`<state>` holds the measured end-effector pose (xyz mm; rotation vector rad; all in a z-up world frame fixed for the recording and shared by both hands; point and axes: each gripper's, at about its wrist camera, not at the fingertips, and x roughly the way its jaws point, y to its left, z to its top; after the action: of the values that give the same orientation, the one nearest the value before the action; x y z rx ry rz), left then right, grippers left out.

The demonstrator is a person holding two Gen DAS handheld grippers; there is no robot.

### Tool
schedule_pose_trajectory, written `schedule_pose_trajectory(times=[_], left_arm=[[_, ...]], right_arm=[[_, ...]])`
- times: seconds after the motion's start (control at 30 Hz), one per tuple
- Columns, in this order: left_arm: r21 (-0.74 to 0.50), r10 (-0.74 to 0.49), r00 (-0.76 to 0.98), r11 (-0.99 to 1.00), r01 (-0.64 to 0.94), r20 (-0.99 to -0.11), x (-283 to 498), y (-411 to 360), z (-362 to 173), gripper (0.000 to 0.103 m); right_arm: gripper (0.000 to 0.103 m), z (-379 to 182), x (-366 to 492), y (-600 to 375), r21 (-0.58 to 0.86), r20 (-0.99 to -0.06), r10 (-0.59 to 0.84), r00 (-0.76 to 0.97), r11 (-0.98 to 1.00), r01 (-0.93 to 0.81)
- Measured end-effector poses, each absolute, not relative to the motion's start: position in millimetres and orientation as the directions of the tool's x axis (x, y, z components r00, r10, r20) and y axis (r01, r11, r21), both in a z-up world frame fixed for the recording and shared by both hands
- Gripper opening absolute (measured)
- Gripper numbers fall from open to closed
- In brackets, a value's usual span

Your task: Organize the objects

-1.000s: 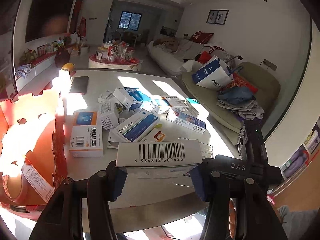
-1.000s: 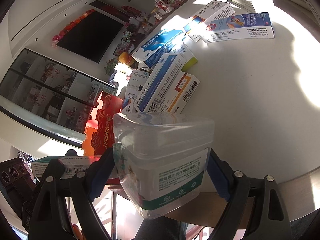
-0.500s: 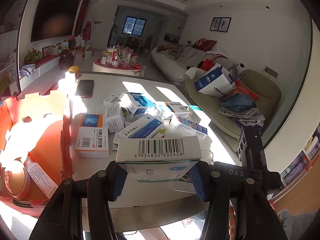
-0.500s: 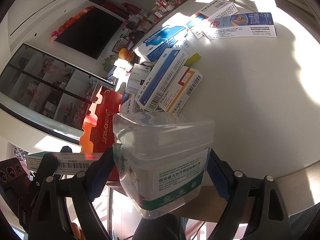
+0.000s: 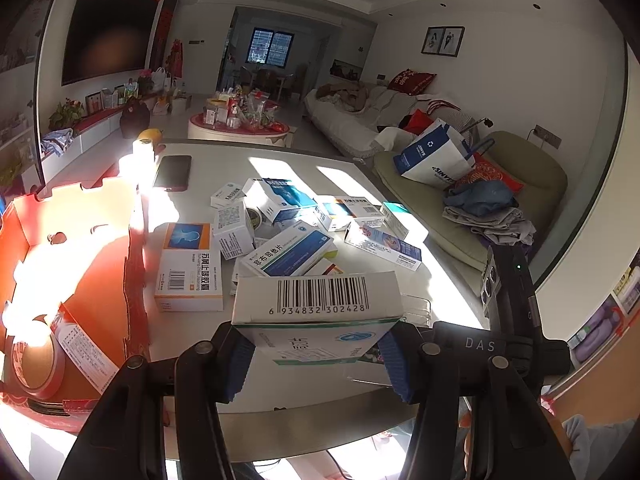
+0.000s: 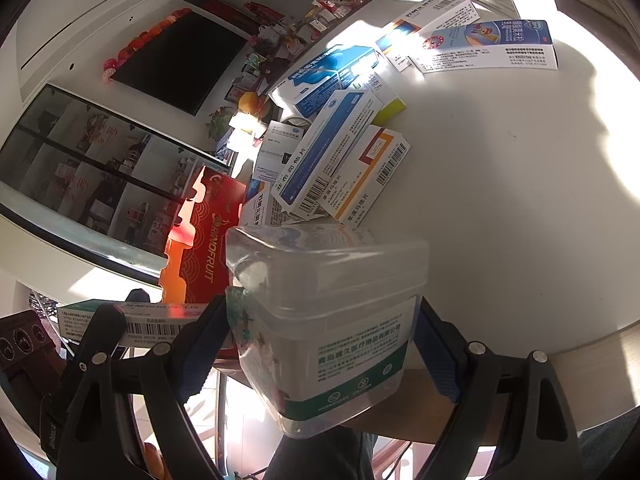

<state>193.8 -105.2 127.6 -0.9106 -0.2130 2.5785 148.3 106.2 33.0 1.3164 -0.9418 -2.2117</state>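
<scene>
My left gripper point(image 5: 316, 354) is shut on a white medicine box point(image 5: 316, 300) with a barcode on top, held above the near edge of the white table point(image 5: 224, 160). In the right wrist view, my right gripper point(image 6: 320, 344) is shut on a clear plastic container point(image 6: 328, 320) with a green and white label, also over the near table edge. The same white box point(image 6: 132, 320) shows at the lower left of that view, beside the container. A pile of several medicine boxes point(image 5: 288, 248) point(image 6: 332, 152) lies in the middle of the table.
An open red cardboard box point(image 5: 72, 264) point(image 6: 200, 236) stands at the table's left with a roll of tape point(image 5: 32, 364) inside. A dark phone point(image 5: 172, 172) lies at the far left. A sofa with bags and clothes point(image 5: 460, 184) is on the right.
Both grippers keep their holds. The left view has shifted a little, and more of the white box's front face shows now.
</scene>
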Motion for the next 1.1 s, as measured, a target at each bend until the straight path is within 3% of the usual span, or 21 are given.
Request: schedule_pose_trajectory(times=[1.1], left_arm=[[-0.250, 0.438, -0.686, -0.898, -0.362, -0.580, 195, -92, 127, 0.060]], right_arm=[[0.088, 29, 152, 112, 0.729, -0.608, -0.632, -0.480, -0.684, -0.023]])
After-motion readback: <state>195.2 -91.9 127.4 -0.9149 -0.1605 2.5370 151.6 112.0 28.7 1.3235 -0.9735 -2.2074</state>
